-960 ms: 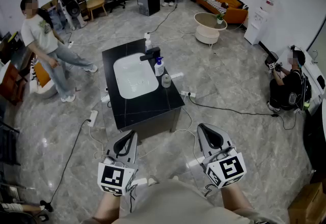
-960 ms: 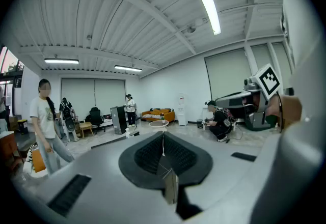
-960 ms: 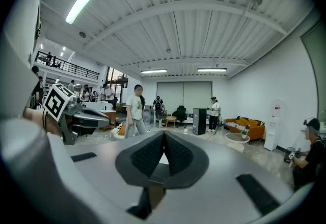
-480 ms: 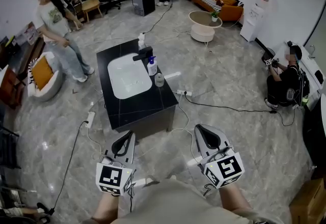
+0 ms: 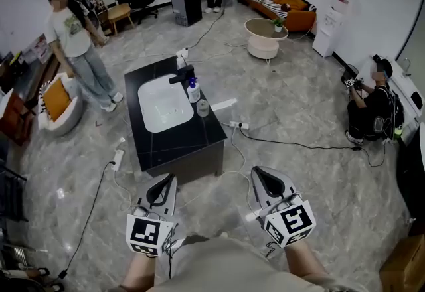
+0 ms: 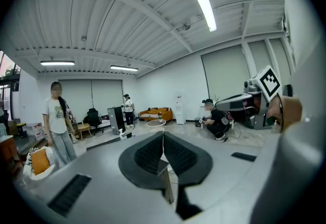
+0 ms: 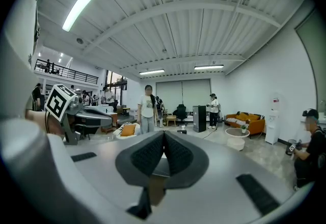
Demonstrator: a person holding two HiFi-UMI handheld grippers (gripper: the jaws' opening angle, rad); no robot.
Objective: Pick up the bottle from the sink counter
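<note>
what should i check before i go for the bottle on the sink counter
1. Bottle in view: ok. The pump bottle stands upright on the sink counter, beside the faucet.
2. Which bottle is meant: cannot tell. A second bottle and a small jar stand there too.
3. Left gripper ready: not ok, jaws together, empty.
4. Right gripper ready: not ok, jaws together, empty.
5. In reach: not ok, open floor lies between grippers and counter.
6. Path: not ok, cables lie by the counter.

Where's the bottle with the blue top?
In the head view, the bottle stands on the black sink counter, at the white basin's right edge, between the black faucet and a small jar.
</note>
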